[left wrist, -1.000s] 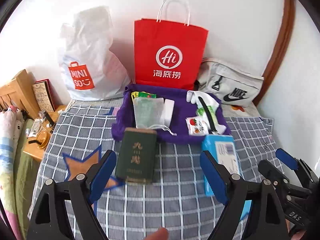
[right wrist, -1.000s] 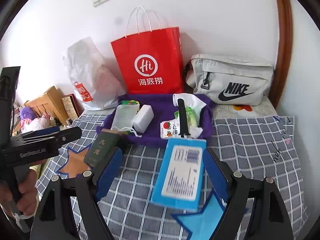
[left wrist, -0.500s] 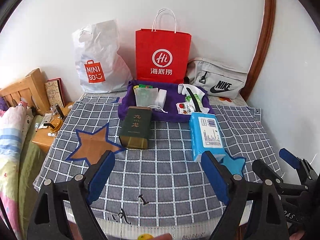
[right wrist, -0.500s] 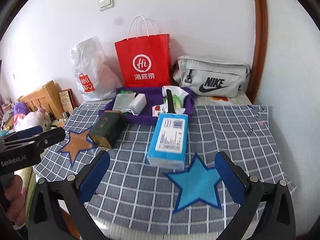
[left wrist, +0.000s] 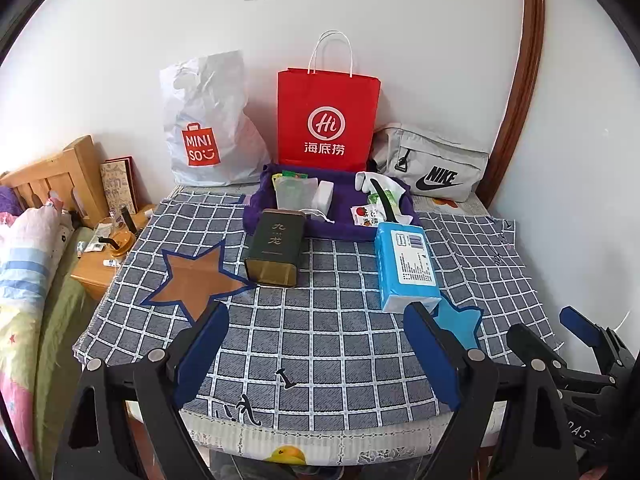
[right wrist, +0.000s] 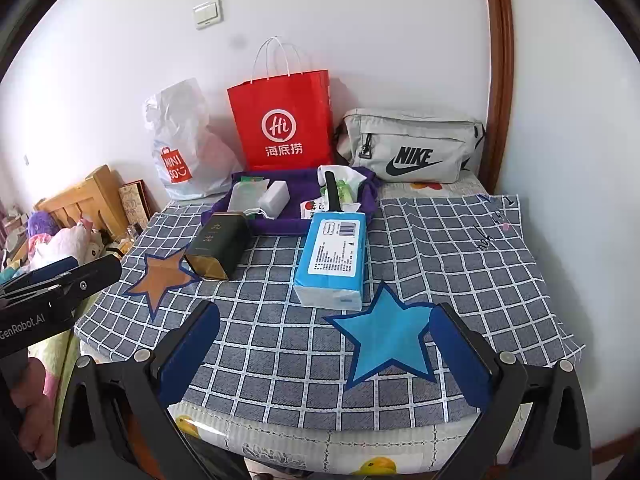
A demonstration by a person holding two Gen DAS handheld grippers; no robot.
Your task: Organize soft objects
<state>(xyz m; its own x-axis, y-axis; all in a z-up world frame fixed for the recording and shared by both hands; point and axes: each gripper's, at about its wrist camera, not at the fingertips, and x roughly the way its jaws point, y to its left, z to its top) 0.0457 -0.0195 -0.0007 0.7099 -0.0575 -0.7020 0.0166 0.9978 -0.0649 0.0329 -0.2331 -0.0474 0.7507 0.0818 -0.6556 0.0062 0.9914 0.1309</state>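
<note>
Hovering at the near edge of the desk (left wrist: 320,344), the left tongs (left wrist: 316,344) and right tongs (right wrist: 324,344) both stand wide open, gripping nothing. A brown star (left wrist: 194,280) lies toward the left edge, a blue star (right wrist: 384,332) toward the right. Beyond them, mid-desk, rest a dark green tin (left wrist: 276,246) and a blue tissue pack (right wrist: 334,258), apart. A purple cloth tray (left wrist: 344,228) of small items sits at the far edge, bags behind it.
</note>
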